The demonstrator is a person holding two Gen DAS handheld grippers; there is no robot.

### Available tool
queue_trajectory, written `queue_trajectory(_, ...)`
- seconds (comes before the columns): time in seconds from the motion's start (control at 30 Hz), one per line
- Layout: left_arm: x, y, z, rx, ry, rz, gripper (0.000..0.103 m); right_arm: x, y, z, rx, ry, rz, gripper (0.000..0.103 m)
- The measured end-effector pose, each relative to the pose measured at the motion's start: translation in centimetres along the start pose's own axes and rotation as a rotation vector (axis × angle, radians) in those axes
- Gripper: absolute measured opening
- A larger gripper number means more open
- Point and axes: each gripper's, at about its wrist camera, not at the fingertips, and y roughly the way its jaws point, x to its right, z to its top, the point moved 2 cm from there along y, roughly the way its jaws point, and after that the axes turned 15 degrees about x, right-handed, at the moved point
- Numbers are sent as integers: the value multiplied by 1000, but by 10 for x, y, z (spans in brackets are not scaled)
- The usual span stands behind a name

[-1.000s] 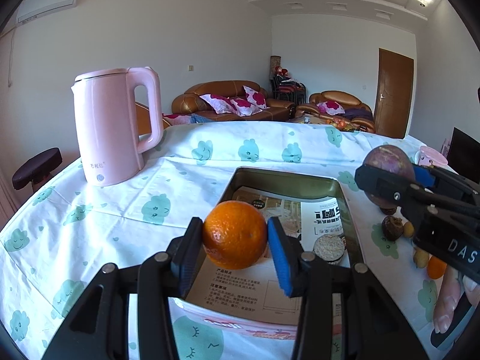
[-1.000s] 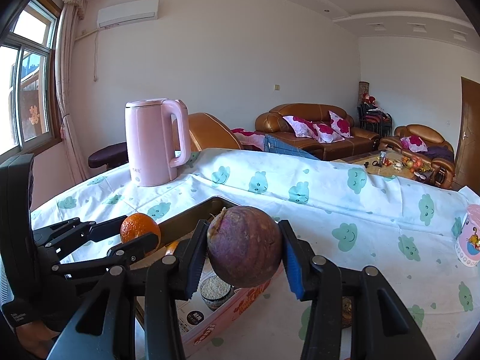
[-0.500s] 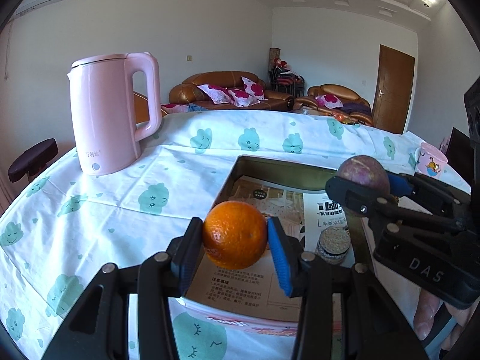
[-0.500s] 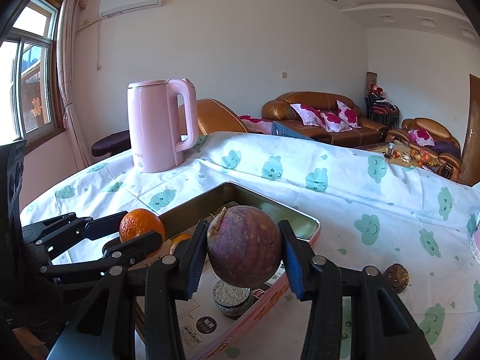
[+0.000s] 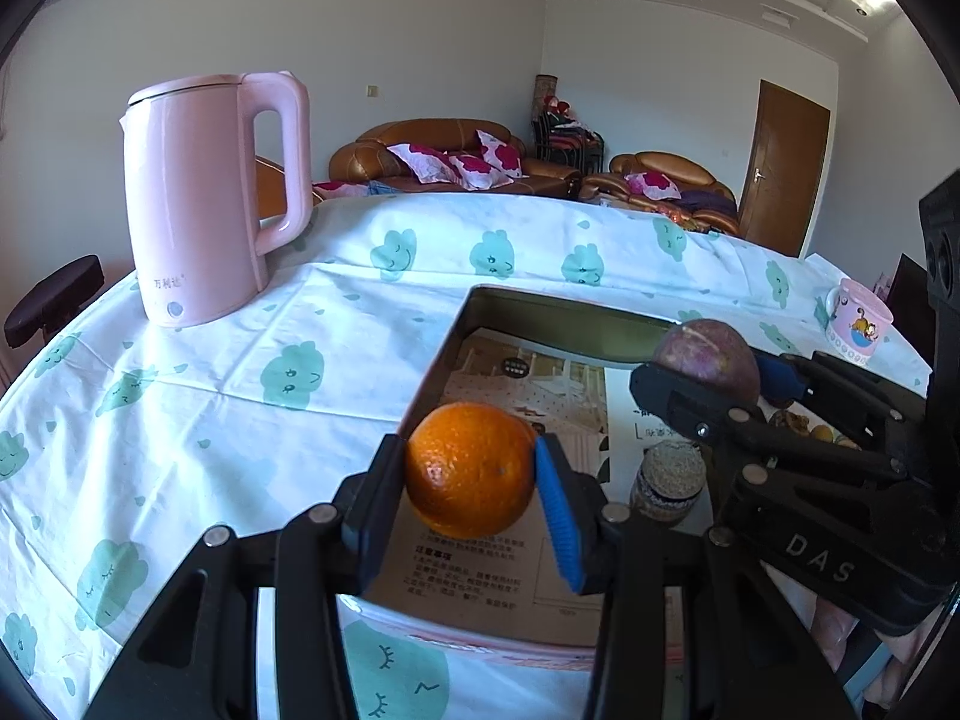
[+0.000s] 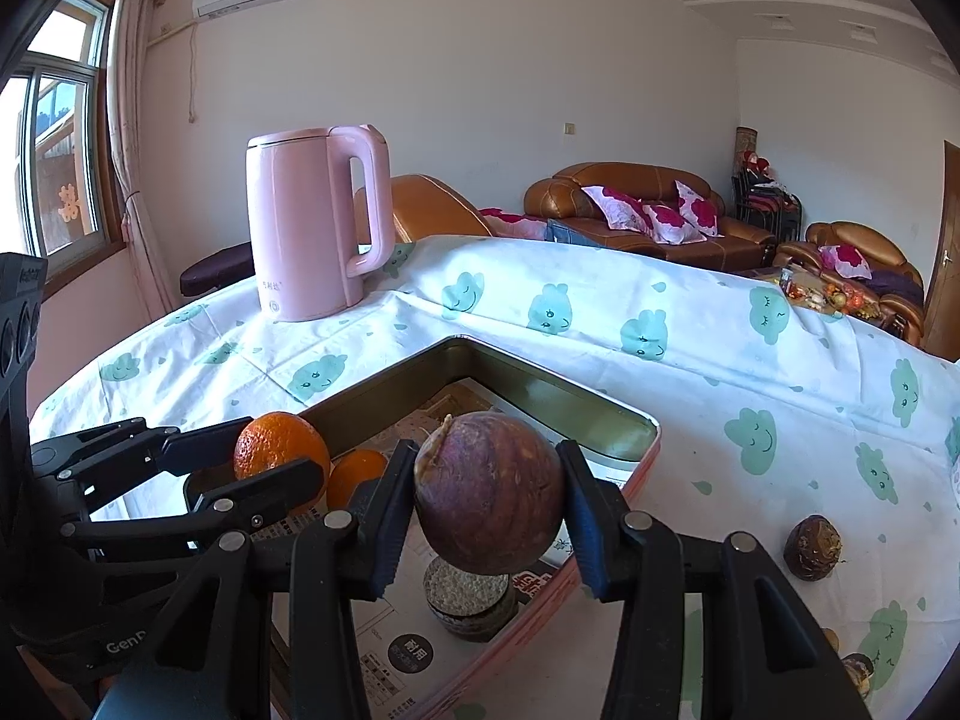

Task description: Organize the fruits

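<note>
Both fruits hang above the tin tray, ready for dropping in: the left tongs clamp the orange, the right tongs clamp the purple fruit.

"DAS" in pale letters on the black right gripper body. "GenD…", cut off, on the left gripper body. "万利达" on the pink kettle base. "耐用" in a dark round mark on the printed sheet in the tin tray; smaller print unreadable.
</note>
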Motion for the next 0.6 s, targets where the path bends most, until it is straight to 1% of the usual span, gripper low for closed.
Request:
queue_trajectory(0.23, 0, 1, -1, -5, -1, -1, 46, -1, 6, -2, -18, -1, 0, 49)
queue_trajectory(0.6, 0, 2, -1, -6, 0, -1, 46, 1, 6, -3, -22, 2, -1, 49)
